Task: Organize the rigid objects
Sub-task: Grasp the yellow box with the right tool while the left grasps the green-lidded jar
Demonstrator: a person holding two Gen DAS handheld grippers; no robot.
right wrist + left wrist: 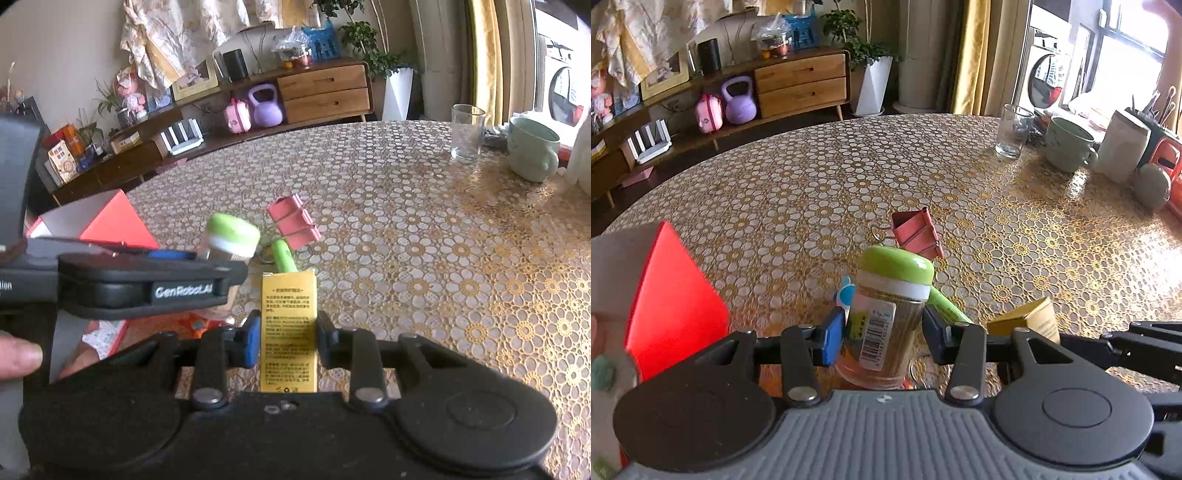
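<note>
My left gripper [882, 334] is shut on a clear jar with a green lid [886, 295], its pads pressing on both sides of the barcode label. From the right wrist the same jar [232, 232] shows behind the left gripper's black body [147, 282]. My right gripper [288, 343] is shut on a slim gold box [289, 295] with printed text; that box [1030, 319] also shows at the lower right of the left wrist view. Pink binder clips [918, 234] and a green marker [947, 310] lie on the table just beyond the jar. An open red box [676, 306] stands to the left.
The round table has a gold lace-pattern cloth [831, 177]. A drinking glass [1012, 131], a green mug [1067, 144] and a white container [1123, 147] stand at the far right. A small blue item [846, 295] lies by the jar. A thumb [18, 358] shows at left.
</note>
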